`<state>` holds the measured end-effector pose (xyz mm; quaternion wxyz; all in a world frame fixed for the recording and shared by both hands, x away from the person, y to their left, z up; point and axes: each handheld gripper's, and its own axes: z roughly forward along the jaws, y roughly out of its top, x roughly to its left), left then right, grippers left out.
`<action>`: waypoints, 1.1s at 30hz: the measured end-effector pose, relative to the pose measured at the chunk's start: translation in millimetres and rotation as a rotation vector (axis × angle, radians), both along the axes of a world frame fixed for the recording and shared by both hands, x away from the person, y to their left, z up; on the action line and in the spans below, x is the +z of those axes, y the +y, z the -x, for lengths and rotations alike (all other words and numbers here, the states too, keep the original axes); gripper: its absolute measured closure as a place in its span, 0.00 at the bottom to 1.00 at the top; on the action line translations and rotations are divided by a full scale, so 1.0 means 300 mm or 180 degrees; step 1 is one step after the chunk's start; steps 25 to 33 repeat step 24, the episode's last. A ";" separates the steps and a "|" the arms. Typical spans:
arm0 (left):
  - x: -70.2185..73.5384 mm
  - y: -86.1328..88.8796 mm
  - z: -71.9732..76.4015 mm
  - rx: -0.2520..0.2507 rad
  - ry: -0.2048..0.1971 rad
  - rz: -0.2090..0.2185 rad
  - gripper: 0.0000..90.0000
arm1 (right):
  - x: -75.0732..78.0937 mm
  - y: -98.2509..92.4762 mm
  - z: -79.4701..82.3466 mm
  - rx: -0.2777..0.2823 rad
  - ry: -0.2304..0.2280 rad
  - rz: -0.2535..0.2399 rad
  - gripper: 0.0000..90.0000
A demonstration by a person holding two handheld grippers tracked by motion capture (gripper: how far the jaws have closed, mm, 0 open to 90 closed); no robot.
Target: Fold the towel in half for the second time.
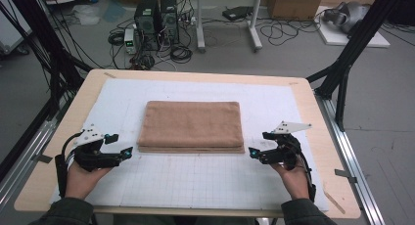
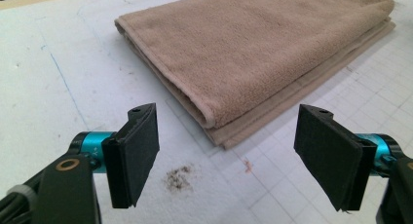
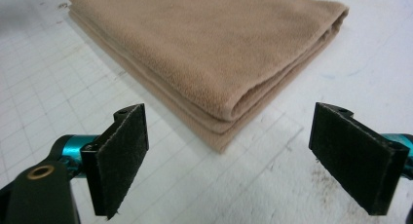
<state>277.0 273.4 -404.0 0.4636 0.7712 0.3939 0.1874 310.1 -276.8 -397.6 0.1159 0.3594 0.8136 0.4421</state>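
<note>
A folded tan towel [image 1: 191, 125] lies flat in the middle of the bench [image 1: 313, 132], on the white gridded mat [image 1: 195, 178] that covers most of the wooden top. It is folded into a neat rectangle of several layers, with its stacked edges facing the person's side. The person stands at the near edge with a claw in each hand. The left claw [image 1: 128, 152] is held low over the mat just off the towel's near left corner, its teal-tipped end pointing toward that corner without touching it. The right claw [image 1: 252, 152] sits in mirror position off the near right corner, also close to the towel and apart from it. From the left gripper view the left claw's two black pads [image 2: 138, 156] stand wide apart with nothing between them, the towel's corner lying on the mat ahead of the gap and a small brownish smudge [image 2: 178, 177] on the mat just below it. The right gripper view gives the same picture on the other side: its pads [image 3: 122, 158] are spread wide, holding nothing, with the towel's rounded folded corner resting on the mat beyond the opening. Both hands grip their tools from behind, forearms in dark green sleeves [image 1: 66, 213] coming in over the bench edge.
</note>
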 end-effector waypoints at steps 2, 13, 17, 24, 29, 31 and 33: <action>-0.004 0.004 0.009 0.0001 0.0011 0.0004 0.27 | -0.009 -0.008 0.009 -0.0011 0.0005 0.0003 0.15; -0.019 0.026 0.075 0.0046 -0.0038 -0.0040 0.27 | -0.043 -0.049 0.081 -0.0061 -0.0001 -0.0001 0.15; -0.023 0.038 0.090 0.0083 -0.0027 -0.0025 0.27 | -0.056 -0.057 0.105 -0.0039 0.0017 0.0024 0.15; -0.028 0.033 0.118 0.0073 -0.0070 -0.0061 0.27 | -0.056 -0.059 0.137 -0.0010 -0.0003 0.0030 0.15; -0.028 0.033 0.118 0.0073 -0.0070 -0.0061 0.27 | -0.056 -0.059 0.137 -0.0010 -0.0003 0.0030 0.15; -0.028 0.033 0.118 0.0073 -0.0070 -0.0061 0.27 | -0.056 -0.059 0.137 -0.0010 -0.0003 0.0030 0.15; -0.028 0.033 0.118 0.0073 -0.0070 -0.0061 0.27 | -0.056 -0.059 0.137 -0.0010 -0.0003 0.0030 0.15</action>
